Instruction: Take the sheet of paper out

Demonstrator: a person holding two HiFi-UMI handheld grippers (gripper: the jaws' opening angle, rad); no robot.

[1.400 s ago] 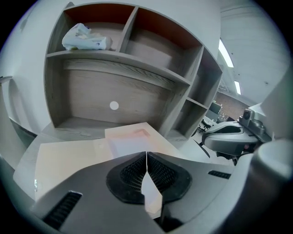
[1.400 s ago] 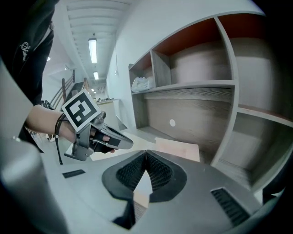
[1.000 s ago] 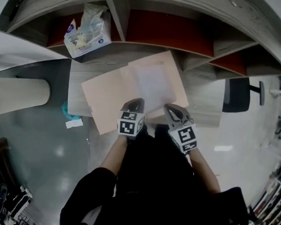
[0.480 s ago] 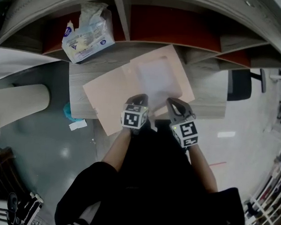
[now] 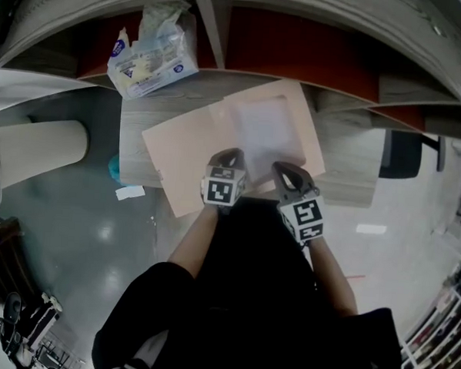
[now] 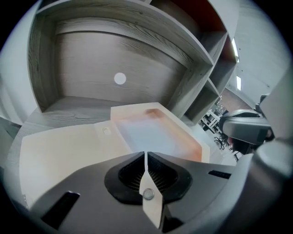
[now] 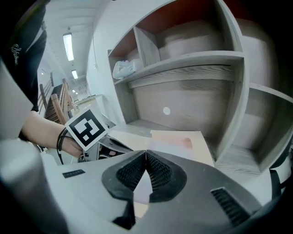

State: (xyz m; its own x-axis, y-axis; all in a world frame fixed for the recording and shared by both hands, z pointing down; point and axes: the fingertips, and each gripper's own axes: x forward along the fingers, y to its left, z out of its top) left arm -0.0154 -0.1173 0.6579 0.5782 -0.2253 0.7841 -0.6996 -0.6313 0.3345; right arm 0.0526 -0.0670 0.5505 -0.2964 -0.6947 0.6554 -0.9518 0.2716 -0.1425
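The big grey shelf [image 5: 299,48] fills the top of the head view, at 12 o'clock. Under it is the desk [image 5: 347,159]. A peach folder [image 5: 178,158] lies open on the desk, and its corner at 7 o'clock sticks out past the desk's edge. The sheet of paper [image 5: 264,131] is still lying in the folder's right half, at about 1 o'clock from the two grippers. The left gripper [image 5: 230,155] is at the folder's near edge. Its fingers are pressed together on a thin cream flap with a little round stud, which looks like part of the folder. The right gripper [image 5: 284,170] is just beside it at 3 o'clock, and its fingers are pinching a thin pale sheet, most likely the paper. What could go wrong? If the right one pulls too fast, the paper may catch in the folder and tear or crumple. If the left one lets go, the whole folder may slide along and fall off the desk.
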